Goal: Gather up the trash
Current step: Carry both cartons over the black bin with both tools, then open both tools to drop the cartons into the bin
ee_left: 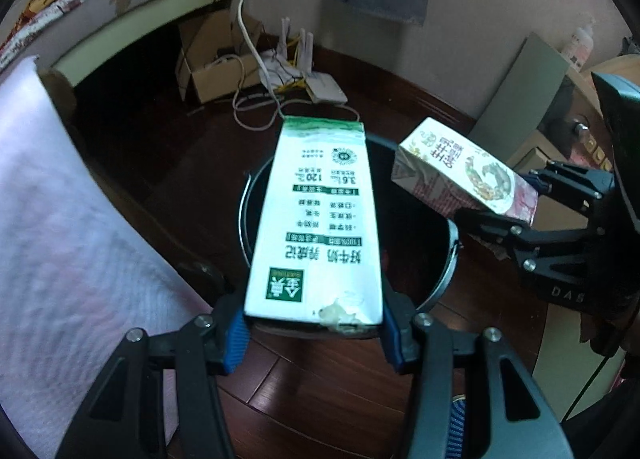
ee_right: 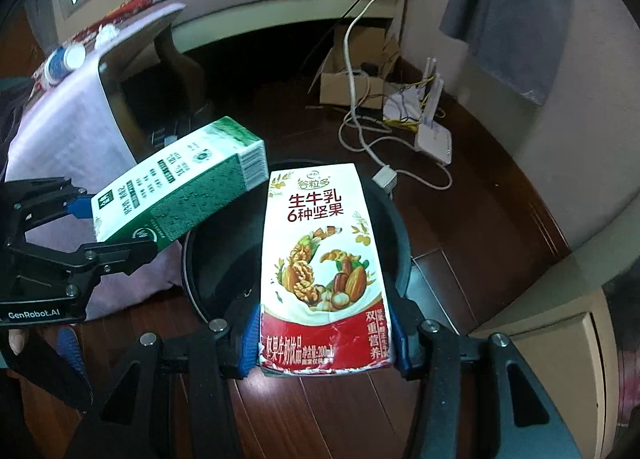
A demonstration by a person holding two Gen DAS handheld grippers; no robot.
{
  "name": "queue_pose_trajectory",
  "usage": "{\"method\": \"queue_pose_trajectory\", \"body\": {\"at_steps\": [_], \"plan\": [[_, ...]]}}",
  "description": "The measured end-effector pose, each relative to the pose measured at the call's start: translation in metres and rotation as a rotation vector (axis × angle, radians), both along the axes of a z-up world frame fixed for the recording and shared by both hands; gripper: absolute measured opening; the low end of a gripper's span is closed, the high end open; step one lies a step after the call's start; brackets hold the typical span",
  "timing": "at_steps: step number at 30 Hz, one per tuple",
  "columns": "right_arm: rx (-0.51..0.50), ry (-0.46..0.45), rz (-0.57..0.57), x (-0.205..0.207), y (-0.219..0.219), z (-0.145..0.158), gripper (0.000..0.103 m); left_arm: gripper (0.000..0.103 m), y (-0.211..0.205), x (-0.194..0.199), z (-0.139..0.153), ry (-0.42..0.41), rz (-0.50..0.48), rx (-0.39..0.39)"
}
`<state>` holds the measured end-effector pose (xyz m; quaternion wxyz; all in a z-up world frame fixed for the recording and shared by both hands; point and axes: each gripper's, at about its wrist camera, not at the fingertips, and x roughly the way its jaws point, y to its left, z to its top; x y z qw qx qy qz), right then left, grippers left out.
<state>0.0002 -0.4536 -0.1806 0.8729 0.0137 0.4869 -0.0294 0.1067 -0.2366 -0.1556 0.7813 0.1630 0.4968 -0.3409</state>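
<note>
My left gripper (ee_left: pixel 314 333) is shut on a green and white milk carton (ee_left: pixel 316 219), held flat over a black round trash bin (ee_left: pixel 424 259) on the floor. The same carton shows at the left of the right wrist view (ee_right: pixel 176 195), with the left gripper (ee_right: pixel 116 231) around it. My right gripper (ee_right: pixel 324 343) is shut on a red and white nut milk carton (ee_right: pixel 324 259), also above the bin (ee_right: pixel 396 235). That carton shows at the right of the left wrist view (ee_left: pixel 464 175), with the right gripper (ee_left: pixel 524 199) on it.
A dark wooden floor (ee_left: pixel 320 391) lies below. A white cloth-covered table (ee_left: pixel 60 219) stands to the left. A cardboard box (ee_left: pixel 216 75), white cables (ee_left: pixel 256 107) and a white router (ee_right: pixel 434 139) sit by the far wall. A cabinet (ee_right: pixel 560 339) stands at the right.
</note>
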Motion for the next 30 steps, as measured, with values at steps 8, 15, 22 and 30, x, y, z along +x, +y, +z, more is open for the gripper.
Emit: {"method": "queue_pose_trajectory", "body": {"at_steps": [8, 15, 22, 30], "plan": [[-0.008, 0.062, 0.050, 0.020, 0.005, -0.026, 0.053, 0.054, -0.001, 0.012, -0.022, 0.042, 0.001, 0.018], [-0.006, 0.077, 0.067, 0.023, 0.009, -0.030, 0.053, 0.055, -0.003, 0.012, -0.030, 0.083, -0.003, 0.014], [-0.104, 0.111, 0.075, 0.030, 0.012, -0.038, 0.075, 0.078, 0.008, 0.010, -0.021, 0.061, 0.069, -0.012], [-0.094, 0.047, -0.011, 0.012, -0.001, -0.005, 0.100, 0.102, 0.041, -0.011, 0.028, -0.082, 0.172, -0.052]]}}
